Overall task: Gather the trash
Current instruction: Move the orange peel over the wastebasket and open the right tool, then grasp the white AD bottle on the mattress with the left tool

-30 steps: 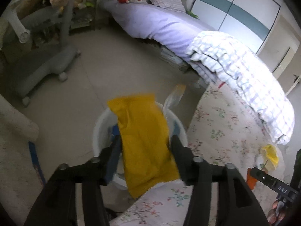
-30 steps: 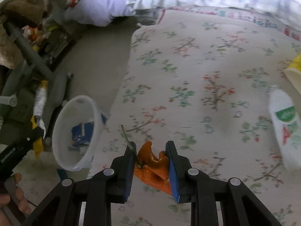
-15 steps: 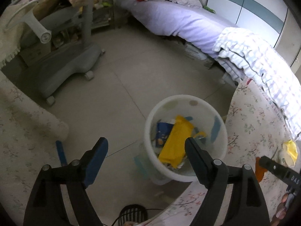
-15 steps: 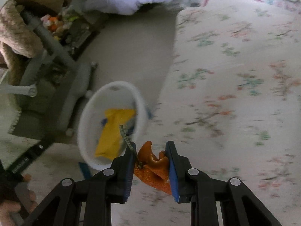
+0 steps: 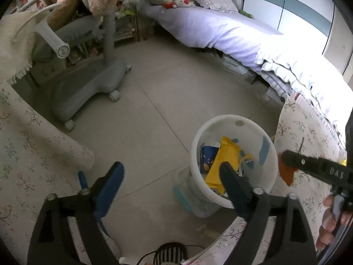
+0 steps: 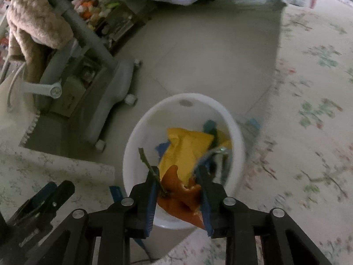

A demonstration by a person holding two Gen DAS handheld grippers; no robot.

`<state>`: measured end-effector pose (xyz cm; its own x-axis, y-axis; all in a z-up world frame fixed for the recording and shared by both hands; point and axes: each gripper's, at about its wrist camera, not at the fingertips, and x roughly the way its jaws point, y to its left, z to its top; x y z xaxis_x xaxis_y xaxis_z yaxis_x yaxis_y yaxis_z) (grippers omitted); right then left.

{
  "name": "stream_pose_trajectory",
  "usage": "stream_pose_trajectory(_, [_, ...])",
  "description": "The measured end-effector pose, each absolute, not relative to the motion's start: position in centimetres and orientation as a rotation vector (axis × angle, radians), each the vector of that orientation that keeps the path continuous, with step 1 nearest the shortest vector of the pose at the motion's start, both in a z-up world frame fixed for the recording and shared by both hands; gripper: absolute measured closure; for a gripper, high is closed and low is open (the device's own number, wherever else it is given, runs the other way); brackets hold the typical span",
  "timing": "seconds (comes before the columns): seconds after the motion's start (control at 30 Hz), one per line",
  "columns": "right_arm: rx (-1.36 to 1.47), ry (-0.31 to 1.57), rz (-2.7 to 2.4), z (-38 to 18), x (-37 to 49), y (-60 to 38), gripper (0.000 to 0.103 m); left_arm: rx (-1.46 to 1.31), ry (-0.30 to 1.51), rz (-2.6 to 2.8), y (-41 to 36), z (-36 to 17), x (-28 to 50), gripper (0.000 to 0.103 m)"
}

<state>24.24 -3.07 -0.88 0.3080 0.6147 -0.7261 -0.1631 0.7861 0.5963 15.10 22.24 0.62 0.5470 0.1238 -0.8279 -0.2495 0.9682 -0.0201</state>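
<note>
As bin [image 6: 132, 154] holds yellow wrapper [image 6: 185, 145], orange peel [image 6: 176, 196] above

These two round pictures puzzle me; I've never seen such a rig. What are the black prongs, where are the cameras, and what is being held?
A person holds a two-fingered tool in each hand, each with a fisheye camera looking along its fingers. In the left view, the left hand-held gripper is wide open and empty, its jaws having just opened. Below it a white bin on the floor holds a yellow packet. In the right view, the right hand-held gripper, above the bin, has an orange peel between jaws that have just begun opening.
</note>
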Motion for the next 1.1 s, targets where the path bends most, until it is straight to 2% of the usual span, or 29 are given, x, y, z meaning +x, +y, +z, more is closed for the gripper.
stream_pose_trajectory(0.03, [0.463,1.141,0.543,-0.7,24.5,-2.9,0.052,-0.145,0.964,0.227,22.4,0.7,15.0,0.001])
stream_pose_trajectory(0.07, [0.473,1.118,0.523,-0.3,24.7,-3.1,0.030,-0.150,0.961,0.234,22.5,0.7,15.0,0.001])
stream_pose_trajectory(0.1, [0.490,1.094,0.514,0.0,24.7,-3.4,0.024,-0.154,0.959,0.237,22.5,0.7,15.0,0.001])
stream_pose_trajectory(0.23, [0.508,1.090,0.498,1.0,24.4,-4.4,0.024,-0.158,0.957,0.232,22.4,0.9,14.9,0.001])
stream_pose_trajectory(0.53, [0.352,1.080,0.339,3.3,20.9,-10.2,0.020,-0.113,0.949,0.178,18.6,1.8,14.8,0.000])
stream_pose_trajectory(1.1, [0.359,1.047,0.037,4.5,12.9,-27.5,0.015,-0.062,1.040,-0.067,3.7,2.0,15.4,0.000])
